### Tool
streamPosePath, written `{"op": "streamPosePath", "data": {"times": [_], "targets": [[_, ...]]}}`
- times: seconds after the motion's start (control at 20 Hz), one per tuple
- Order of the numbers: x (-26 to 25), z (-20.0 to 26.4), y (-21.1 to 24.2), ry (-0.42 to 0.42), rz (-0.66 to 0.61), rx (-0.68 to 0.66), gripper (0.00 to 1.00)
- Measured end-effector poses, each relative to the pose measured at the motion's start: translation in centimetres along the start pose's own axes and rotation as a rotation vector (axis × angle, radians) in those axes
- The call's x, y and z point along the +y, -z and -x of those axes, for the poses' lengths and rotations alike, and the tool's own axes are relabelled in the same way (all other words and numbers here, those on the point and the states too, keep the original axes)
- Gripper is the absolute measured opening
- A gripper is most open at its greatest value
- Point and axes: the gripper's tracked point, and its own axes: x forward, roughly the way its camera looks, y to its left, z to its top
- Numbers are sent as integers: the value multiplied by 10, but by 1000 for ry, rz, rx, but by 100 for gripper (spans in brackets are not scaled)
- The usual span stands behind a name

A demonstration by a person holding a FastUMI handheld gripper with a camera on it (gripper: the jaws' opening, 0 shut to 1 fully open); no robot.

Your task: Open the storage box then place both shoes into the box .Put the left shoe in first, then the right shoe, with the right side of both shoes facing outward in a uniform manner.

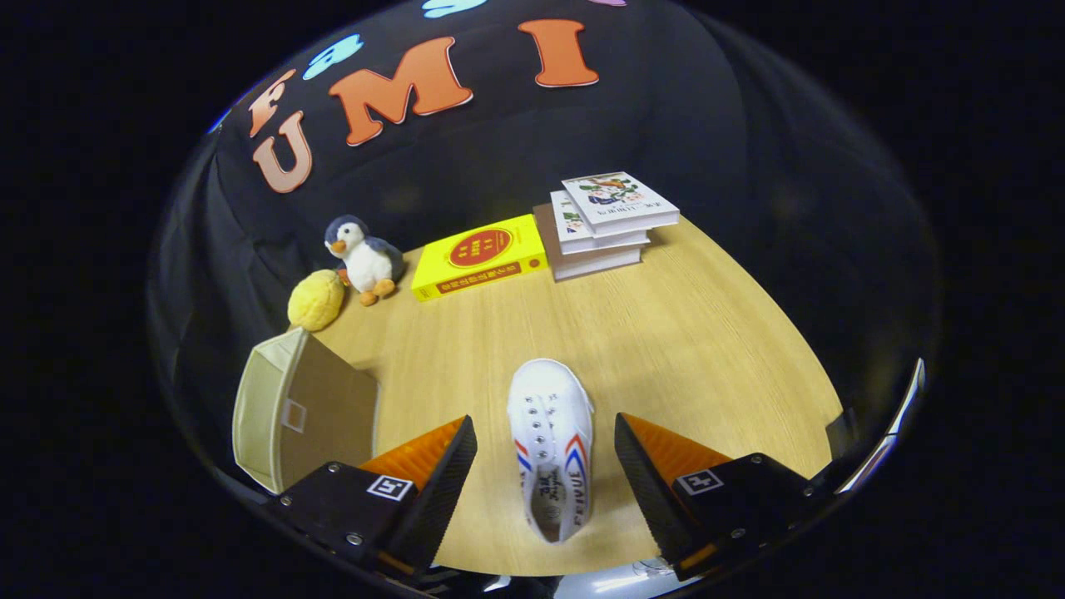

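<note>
The table (666, 333) is carrying everything in sight, its pale wood surface running from under the fingers out to the booth wall. The storage box (299, 416) is sitting just beside the left finger, slightly ahead of it; its lid or flap state cannot be told from this angle, only a beige fabric wall and a brown panel with a small label window. Well beyond the fingers, a stack of books (607, 225) is resting next to a yellow book (481, 256), with a toy penguin (364, 259) and a yellow plush ball (316, 299) further left.

One white shoe (552, 445) is lying between the fingers, toe pointing away, heel opening nearest the gripper (545, 466). The fingers are standing wide apart, each clear of the shoe's sides, gripping nothing.

Assessment: the shoe is looking light and soft, canvas upper over a rubber sole, so it is likely to crush rather than slip under pressure. The firmest hold is appearing to be across the sides near the heel collar or midfoot, where the sole stiffens the walls. Whether this is the left or right shoe cannot be confirmed here.
</note>
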Motion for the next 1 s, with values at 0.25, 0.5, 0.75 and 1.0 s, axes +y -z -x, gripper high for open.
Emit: {"op": "streamPosePath", "data": {"times": [0.25,0.5,0.75,1.0], "targets": [[-32,-24,32,50,82,75,98],[-32,-42,59,18,101,147,98],[-27,-58,81,-1,117,205,92],[-12,-67,94,-36,101,255,60]]}}
